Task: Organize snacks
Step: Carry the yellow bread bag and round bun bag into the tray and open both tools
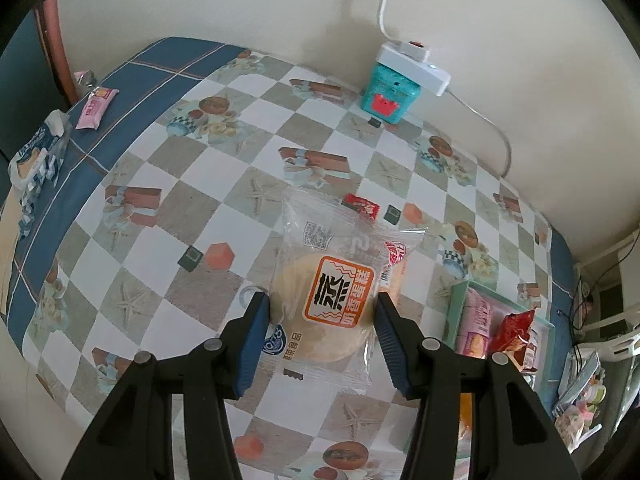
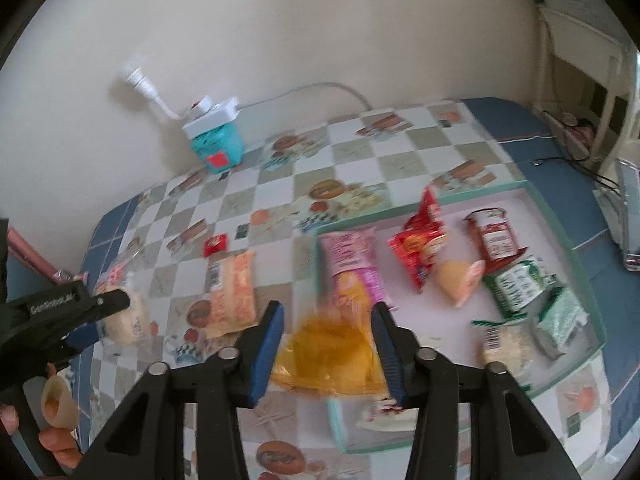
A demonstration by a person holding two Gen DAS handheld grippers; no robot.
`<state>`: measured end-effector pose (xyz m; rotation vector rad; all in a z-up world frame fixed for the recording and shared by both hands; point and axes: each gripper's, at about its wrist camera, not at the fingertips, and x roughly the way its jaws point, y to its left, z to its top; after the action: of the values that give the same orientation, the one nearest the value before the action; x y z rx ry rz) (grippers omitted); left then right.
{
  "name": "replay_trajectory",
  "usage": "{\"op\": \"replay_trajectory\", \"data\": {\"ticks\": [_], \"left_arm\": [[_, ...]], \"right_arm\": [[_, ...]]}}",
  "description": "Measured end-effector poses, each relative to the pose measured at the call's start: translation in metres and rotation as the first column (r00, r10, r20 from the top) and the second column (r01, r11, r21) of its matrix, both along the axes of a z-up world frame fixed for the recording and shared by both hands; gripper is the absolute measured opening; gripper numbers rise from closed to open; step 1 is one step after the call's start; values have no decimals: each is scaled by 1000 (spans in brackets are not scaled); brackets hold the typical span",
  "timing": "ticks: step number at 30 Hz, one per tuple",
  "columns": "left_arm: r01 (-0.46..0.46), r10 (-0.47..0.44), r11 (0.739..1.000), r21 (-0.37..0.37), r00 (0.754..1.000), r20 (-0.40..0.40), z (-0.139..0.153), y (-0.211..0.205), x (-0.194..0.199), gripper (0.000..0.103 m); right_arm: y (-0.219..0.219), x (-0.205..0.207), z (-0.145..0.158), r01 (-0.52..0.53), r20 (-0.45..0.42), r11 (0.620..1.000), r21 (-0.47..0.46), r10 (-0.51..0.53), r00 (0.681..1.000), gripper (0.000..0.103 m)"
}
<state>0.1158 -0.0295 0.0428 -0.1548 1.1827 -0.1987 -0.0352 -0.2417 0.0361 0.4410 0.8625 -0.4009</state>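
Cream walls meet behind a table [image 1: 132,200] covered in a checked cloth printed with seashells and small boxes, its border dark blue. At the far edge, against the wall, a teal box [image 1: 390,94] stands with a white power strip [image 1: 414,65] lying on top of it, the cord running up the wall. The left gripper [image 1: 323,312] has its blue pads pressed on both sides of a clear packet with a round pale cake [image 1: 326,308] inside and an orange label, held just above the cloth. Beyond it lies a small red candy [image 1: 361,205], and over on the blue border a pink packet [image 1: 96,107] rests well apart from the rest. To the right a shallow tray [image 2: 568,216] with a teal rim sits on the table; inside lie a long pink packet [image 2: 352,260], a red bag [image 2: 424,240], a dark red packet [image 2: 494,236], a peach jelly cup [image 2: 460,280] and green and white packets [image 2: 520,288]. The right gripper [image 2: 328,340] has its fingers narrowed on a yellow-orange bag [image 2: 332,352], blurred, held over the tray's near left corner. On the cloth left of the tray lies an orange and white packet [image 2: 234,292]. In the right wrist view the person's left hand [image 2: 56,440] shows at the lower left edge, gripping the other tool's handle.
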Motion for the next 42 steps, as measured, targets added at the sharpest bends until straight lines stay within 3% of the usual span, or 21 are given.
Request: {"op": "replay_trajectory", "data": {"ticks": [6, 12, 20, 22, 24, 34, 42], "left_arm": [[54, -54, 998, 18, 999, 6, 1, -25, -8, 55], [91, -90, 995, 27, 995, -34, -11, -41, -13, 55], [192, -192, 981, -13, 978, -75, -18, -75, -32, 55], [202, -202, 979, -7, 977, -74, -18, -81, -36, 55], [194, -193, 981, -4, 978, -76, -19, -81, -36, 55], [103, -102, 995, -2, 987, -124, -36, -56, -28, 55], [110, -108, 994, 6, 984, -141, -43, -60, -30, 55]], "right_arm": [[-28, -14, -1, 62, 4, 998, 26, -62, 998, 44], [-32, -10, -16, 39, -51, 998, 55, -36, 998, 44], [-35, -16, -23, 63, -105, 996, 69, -56, 993, 45], [-36, -17, -26, 57, -130, 995, 88, -45, 990, 52], [-34, -16, -32, 28, -164, 995, 101, -11, 986, 59], [-16, -16, -46, -40, -225, 989, 143, 72, 972, 61], [2, -6, -70, -89, -300, 986, 138, 127, 945, 61]]}}
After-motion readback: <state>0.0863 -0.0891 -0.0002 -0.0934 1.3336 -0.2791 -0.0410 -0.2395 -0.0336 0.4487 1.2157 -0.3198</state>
